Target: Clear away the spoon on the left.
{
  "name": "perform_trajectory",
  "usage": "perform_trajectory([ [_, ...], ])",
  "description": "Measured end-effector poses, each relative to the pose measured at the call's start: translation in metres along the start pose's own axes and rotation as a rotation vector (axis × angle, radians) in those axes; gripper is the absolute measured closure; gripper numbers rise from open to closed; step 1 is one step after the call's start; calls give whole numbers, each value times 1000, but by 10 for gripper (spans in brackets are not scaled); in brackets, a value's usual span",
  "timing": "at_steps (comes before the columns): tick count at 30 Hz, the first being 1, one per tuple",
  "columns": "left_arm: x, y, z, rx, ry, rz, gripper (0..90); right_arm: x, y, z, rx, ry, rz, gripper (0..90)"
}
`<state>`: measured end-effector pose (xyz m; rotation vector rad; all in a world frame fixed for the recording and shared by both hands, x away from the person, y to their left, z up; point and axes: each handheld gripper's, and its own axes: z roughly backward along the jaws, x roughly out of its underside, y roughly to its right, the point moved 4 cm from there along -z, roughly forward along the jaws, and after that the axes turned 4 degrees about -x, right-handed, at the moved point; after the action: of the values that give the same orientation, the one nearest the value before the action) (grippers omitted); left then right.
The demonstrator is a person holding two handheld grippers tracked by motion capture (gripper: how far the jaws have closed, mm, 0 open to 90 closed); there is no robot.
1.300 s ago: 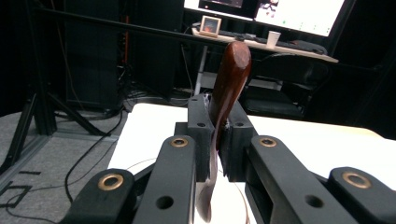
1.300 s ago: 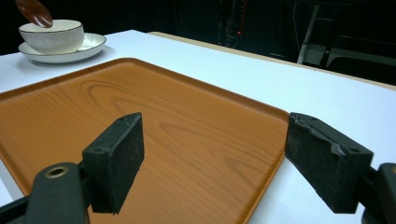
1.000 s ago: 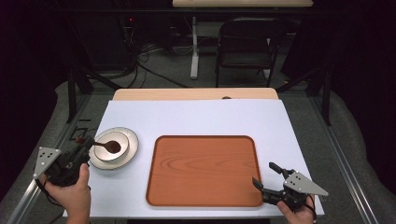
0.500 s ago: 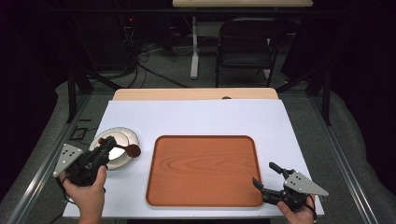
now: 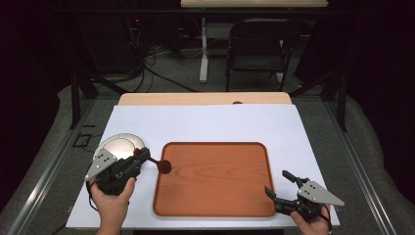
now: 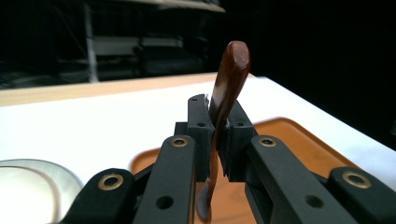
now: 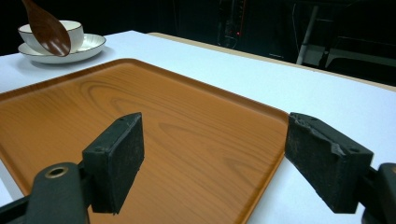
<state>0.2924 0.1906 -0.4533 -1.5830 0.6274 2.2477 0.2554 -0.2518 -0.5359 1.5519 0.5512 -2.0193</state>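
A brown wooden spoon (image 5: 161,165) sticks out to the right from my left gripper (image 5: 146,157), which is shut on its handle. The spoon's bowl hangs over the left rim of the orange wooden tray (image 5: 215,196). In the left gripper view the spoon (image 6: 229,79) rises from between the closed jaws of that gripper (image 6: 217,126). A white cup on a saucer (image 5: 120,145) stands just behind the left hand. My right gripper (image 5: 277,182) rests at the tray's near right corner, open and holding nothing. In its view the gripper (image 7: 212,154) frames the tray (image 7: 140,107), with the spoon (image 7: 46,28) and cup (image 7: 72,29) far off.
A white sheet (image 5: 210,122) covers the table, with a bare wooden strip (image 5: 205,99) along its far edge. Beyond the table stand a folding chair (image 5: 257,44) and a desk leg (image 5: 203,54) on a dark floor.
My left gripper has carried the spoon to the right, from over the cup and saucer to the tray's left rim. The right gripper has stayed where it was.
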Motion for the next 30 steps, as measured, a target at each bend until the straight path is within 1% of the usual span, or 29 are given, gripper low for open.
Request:
perform_trajectory([
  [2,-2,5,-3,21,-38,-30,842,1,0,0,0,-2,-8,193],
  [3,-3,7,-4,26,-51,-39,842,0,1,1,2,0,-1,193],
  [5,-7,12,-6,45,-82,-70,842,0,0,1,3,3,-5,193],
  [10,-12,22,-11,75,-133,-114,842,0,-1,0,0,-3,-7,193],
  [11,-12,23,-12,79,-139,-118,842,0,-1,0,-1,-3,-7,193],
  [14,-13,29,-16,102,-177,-140,842,1,0,0,0,-2,-7,193],
  [16,-12,31,-20,123,-213,-147,842,1,0,0,0,-2,-9,193],
  [18,-10,33,-24,135,-245,-155,842,1,0,0,-1,-3,-10,193],
  [21,-8,35,-29,146,-271,-157,842,1,0,0,-2,-2,-5,193],
  [24,-6,36,-32,167,-301,-150,842,1,0,0,-1,-3,-6,193],
  [27,-5,37,-35,169,-337,-161,842,1,0,0,-1,-3,-7,193],
  [30,-3,38,-36,177,-364,-160,842,1,0,0,-2,-3,-7,193],
])
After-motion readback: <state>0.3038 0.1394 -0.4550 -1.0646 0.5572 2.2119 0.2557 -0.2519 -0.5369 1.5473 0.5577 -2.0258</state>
